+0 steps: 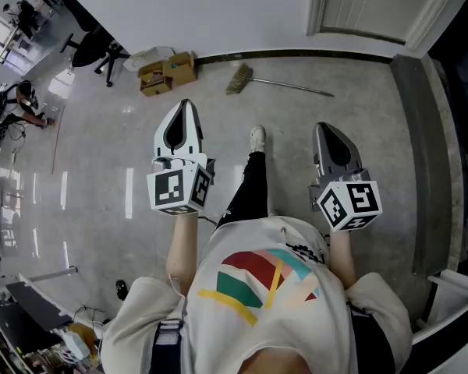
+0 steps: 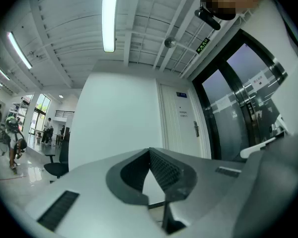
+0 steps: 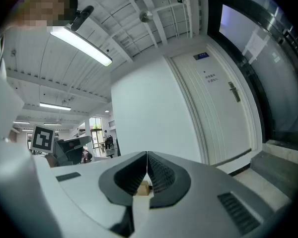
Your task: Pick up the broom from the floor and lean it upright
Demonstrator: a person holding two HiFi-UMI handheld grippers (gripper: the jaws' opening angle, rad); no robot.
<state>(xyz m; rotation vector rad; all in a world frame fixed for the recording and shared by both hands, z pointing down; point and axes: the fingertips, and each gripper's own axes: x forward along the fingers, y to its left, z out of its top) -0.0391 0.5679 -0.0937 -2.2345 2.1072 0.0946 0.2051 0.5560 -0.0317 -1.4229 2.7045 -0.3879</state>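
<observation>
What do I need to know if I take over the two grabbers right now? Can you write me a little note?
Left hand-held gripper: shut, empty, held level in front of the body.
Right hand-held gripper: shut, empty, level too.
Broom: lying flat on the floor ahead, close to the white wall, brush end toward the cardboard boxes.
Done: nothing yet; the broom is untouched.
Left: step up to it, open a hand-held gripper, grasp the handle, lift it and lean it upright, probably against that wall.
</observation>
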